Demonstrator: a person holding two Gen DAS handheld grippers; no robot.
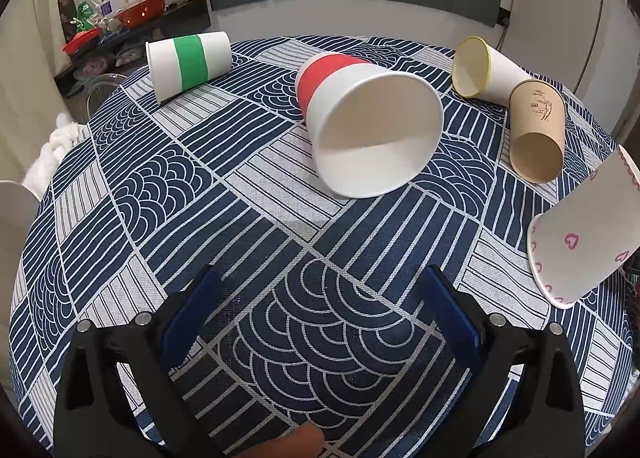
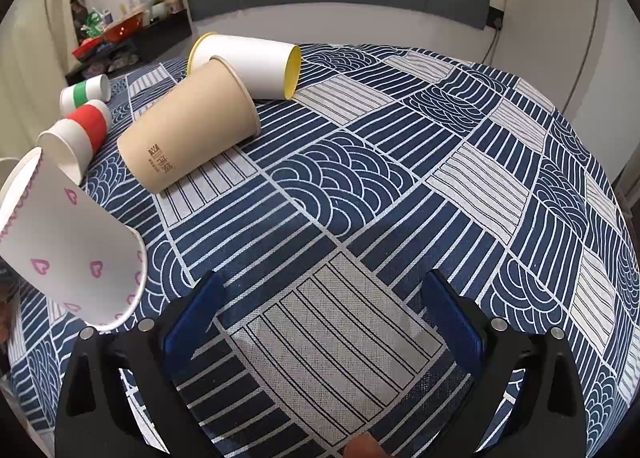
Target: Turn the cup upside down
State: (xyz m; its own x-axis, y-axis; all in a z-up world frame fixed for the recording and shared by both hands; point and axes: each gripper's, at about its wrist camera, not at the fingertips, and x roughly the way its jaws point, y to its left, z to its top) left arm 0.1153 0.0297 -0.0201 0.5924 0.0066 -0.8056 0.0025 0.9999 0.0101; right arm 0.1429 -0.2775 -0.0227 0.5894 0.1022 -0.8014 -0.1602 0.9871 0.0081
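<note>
Altogether five tipped paper cups point(image 1: 372, 126) on one patterned tablecloth point(image 1: 256, 242)

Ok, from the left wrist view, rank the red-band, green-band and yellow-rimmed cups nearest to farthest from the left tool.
1. Red-band cup: on its side straight ahead of the left tool, mouth towards it.
2. Yellow-rimmed cup: far right, on its side.
3. Green-band cup: far left, near the table edge. Too close to call against the yellow-rimmed one.

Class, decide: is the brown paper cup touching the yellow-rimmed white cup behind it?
Touching. In the right wrist view the brown paper cup rim presses against the yellow-rimmed white cup side, no tablecloth visible between.
</note>
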